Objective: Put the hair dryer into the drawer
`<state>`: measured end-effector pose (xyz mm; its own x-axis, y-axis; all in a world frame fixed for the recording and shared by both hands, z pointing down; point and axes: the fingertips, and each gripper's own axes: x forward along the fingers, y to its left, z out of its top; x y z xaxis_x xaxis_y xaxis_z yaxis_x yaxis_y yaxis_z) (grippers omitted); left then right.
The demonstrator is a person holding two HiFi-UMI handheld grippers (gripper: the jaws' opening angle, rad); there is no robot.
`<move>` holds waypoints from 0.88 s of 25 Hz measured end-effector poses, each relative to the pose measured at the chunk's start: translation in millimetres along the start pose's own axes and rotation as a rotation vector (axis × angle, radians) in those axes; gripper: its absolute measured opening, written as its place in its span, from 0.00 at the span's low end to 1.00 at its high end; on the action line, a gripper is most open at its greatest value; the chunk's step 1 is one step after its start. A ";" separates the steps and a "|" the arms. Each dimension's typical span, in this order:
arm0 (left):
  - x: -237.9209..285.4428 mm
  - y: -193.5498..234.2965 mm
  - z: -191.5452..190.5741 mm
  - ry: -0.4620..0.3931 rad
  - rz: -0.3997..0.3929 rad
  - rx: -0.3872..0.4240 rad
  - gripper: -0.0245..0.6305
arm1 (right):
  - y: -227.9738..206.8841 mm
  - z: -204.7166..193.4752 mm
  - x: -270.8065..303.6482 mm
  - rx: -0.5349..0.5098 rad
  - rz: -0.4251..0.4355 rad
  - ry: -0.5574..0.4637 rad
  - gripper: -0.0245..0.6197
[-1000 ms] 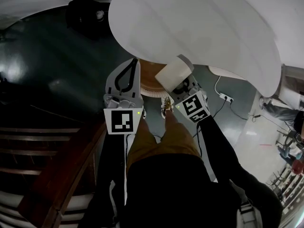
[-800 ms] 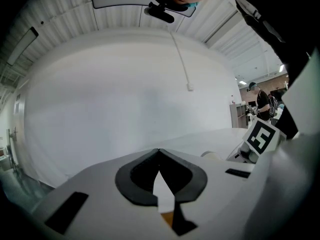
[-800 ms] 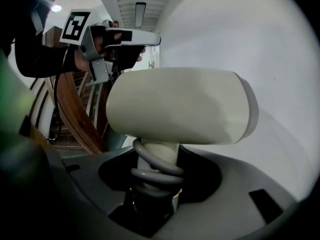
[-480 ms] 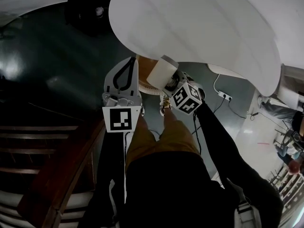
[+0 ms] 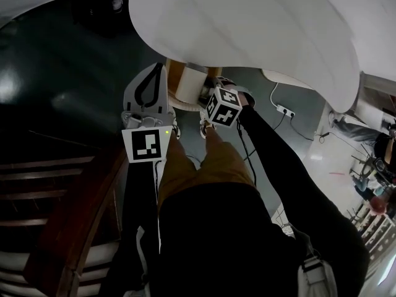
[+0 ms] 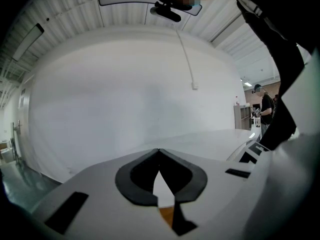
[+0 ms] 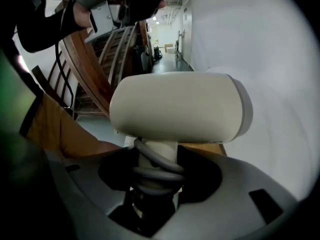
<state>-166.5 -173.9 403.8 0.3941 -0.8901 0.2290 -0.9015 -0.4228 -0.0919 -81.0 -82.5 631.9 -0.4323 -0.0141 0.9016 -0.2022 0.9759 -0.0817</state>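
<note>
The right gripper (image 5: pixel 204 95) sank and swung leftward in the head view, carrying the hair dryer (image 5: pixel 188 83) close up to the white worktop's (image 5: pixel 247 30) edge. The gripper rolled, so its marker cube (image 5: pixel 223 106) showed different faces.

A broad white tabletop (image 5: pixel 247 36) fills the top of the head view above a dark, glossy floor (image 5: pixel 55 85). At lower left runs a brown wooden frame (image 5: pixel 68 228) with slats, chair or railing I cannot tell. A power strip (image 5: pixel 284 111) lies on the floor beyond the tabletop's edge, a white cable (image 5: pixel 272 95) leading to it. A black bulky thing (image 5: pixel 99 8) sits at upper left. Far off, a person (image 6: pixel 265 106) stands beside a shelf (image 6: pixel 243 116).
</note>
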 end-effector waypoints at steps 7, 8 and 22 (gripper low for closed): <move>2.3 -2.8 -7.3 0.018 -0.010 -0.010 0.06 | 5.9 -25.3 27.8 -0.053 0.070 0.152 0.40; 3.1 -4.1 -7.8 0.020 -0.014 -0.005 0.06 | 5.2 -28.6 30.9 -0.058 0.075 0.174 0.41; 0.3 12.6 -24.5 0.064 0.004 -0.024 0.06 | -11.7 -32.9 80.6 0.042 0.036 0.336 0.41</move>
<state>-182.1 -175.3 426.4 0.3791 -0.8788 0.2899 -0.9073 -0.4145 -0.0702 -84.6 -87.9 719.4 -0.1272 0.0996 0.9869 -0.2306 0.9647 -0.1271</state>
